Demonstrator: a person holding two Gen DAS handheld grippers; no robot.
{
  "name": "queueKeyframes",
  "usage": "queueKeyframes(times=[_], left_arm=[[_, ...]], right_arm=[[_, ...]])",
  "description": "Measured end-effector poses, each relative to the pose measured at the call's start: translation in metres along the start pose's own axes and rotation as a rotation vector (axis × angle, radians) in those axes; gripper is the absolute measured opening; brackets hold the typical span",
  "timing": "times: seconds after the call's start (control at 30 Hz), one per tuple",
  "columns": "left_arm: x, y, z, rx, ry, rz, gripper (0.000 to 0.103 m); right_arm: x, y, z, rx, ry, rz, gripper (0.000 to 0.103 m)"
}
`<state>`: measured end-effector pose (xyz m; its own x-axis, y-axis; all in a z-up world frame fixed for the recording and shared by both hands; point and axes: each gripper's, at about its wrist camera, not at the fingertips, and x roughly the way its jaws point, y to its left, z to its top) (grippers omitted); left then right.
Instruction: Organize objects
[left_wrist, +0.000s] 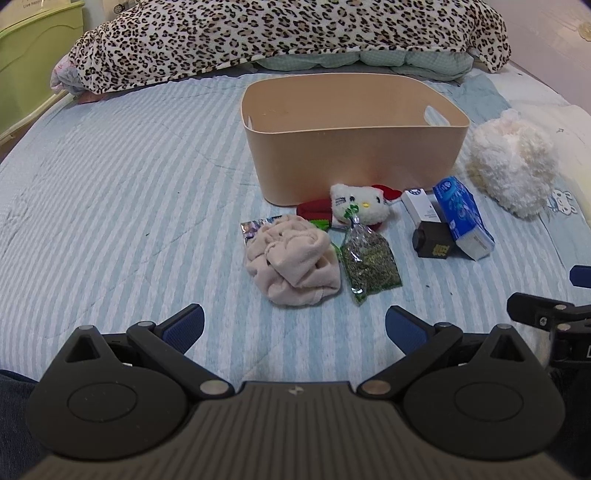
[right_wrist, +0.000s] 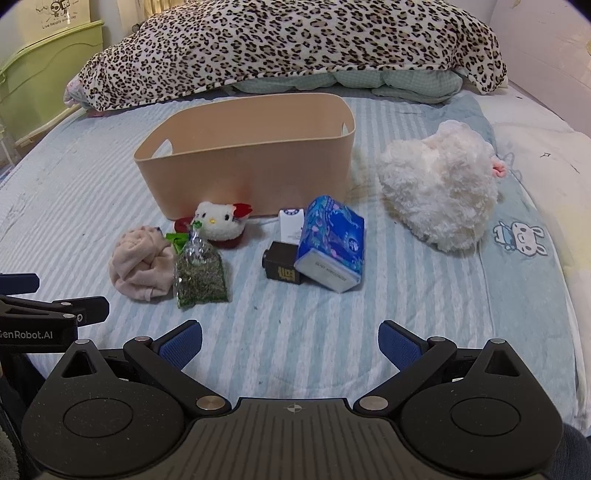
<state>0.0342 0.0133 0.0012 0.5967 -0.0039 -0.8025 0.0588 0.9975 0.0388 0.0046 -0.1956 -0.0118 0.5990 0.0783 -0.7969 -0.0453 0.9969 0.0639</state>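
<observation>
Two grippers hover low over the striped bed cover (right_wrist: 280, 354), both with jaws spread wide and nothing between them: the left gripper (left_wrist: 294, 326) at the bottom centre of its own view, the right gripper (right_wrist: 290, 341) likewise in its view. No item is held; judged from the layout, sorting has not begun.

Task items lie in a loose row at mid-frame, just in front of the beige bin (right_wrist: 247, 155), which appears empty as far as its interior is visible.
- Pink cloth bundle (left_wrist: 293, 264), resting on a foil packet (left_wrist: 253, 227).
- Clear bag of green dried material (right_wrist: 199, 278), touching the cloth.
- White cat plush (right_wrist: 219, 221), on a red item close to the bin wall.
- White carton (right_wrist: 291, 221), dark box (right_wrist: 280, 266) and blue tissue pack (right_wrist: 332, 243), packed against one another.
- Fluffy white plush (right_wrist: 439, 184), apart at right of frame.

Risks:
1. The cloth and the bag touch; a wide closure on either may drag the neighbour along.
2. The bag film is slick and the contents loose, so a pinch on the body may slip. The tied neck likely offers a firmer hold.
3. The tissue pack leans on the dark box; removing either one may topple or shift the other and the carton.
4. The soft mattress yields, so pressing down may tilt nearby items.
5. The bin is light and could slide if struck on its rim.

Legible text: "enRobot.AI" on the left gripper body at the left edge of the right wrist view; "Live happily" on the wall print at upper left. Printing on the tissue pack end and on the cartons is too small to read.
</observation>
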Motion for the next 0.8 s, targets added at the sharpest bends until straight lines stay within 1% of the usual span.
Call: queueKeyframes(times=[0.1, 0.23, 0.37, 0.47, 0.63, 0.73, 0.8], left_arm=[[0.006, 0.001, 0.006, -0.004, -0.005, 0.008, 0.103], [0.018, 0.002, 0.014, -0.013, 0.004, 0.007, 0.103], [0.032, 0.005, 0.023, -0.017, 0.004, -0.002, 0.103], [0.045, 0.011, 0.03, -0.033, 0.015, 0.008, 0.103], [0.066, 0.018, 0.039, -0.036, 0.037, 0.001, 0.103], [0.079, 0.018, 0.043, -0.031, 0.047, 0.002, 0.103], [0.088, 0.018, 0.044, -0.019, 0.053, 0.002, 0.103]], right_arm=[[0.003, -0.002, 0.01, 0.001, -0.028, 0.004, 0.103], [0.016, -0.004, 0.024, -0.014, -0.034, -0.009, 0.103], [0.033, -0.009, 0.04, -0.004, -0.019, 0.005, 0.103], [0.045, -0.013, 0.05, 0.012, -0.012, 0.026, 0.103], [0.069, -0.023, 0.069, 0.008, -0.002, 0.002, 0.103], [0.088, -0.034, 0.078, 0.024, 0.014, -0.001, 0.094], [0.103, -0.044, 0.081, 0.061, 0.031, 0.01, 0.085]])
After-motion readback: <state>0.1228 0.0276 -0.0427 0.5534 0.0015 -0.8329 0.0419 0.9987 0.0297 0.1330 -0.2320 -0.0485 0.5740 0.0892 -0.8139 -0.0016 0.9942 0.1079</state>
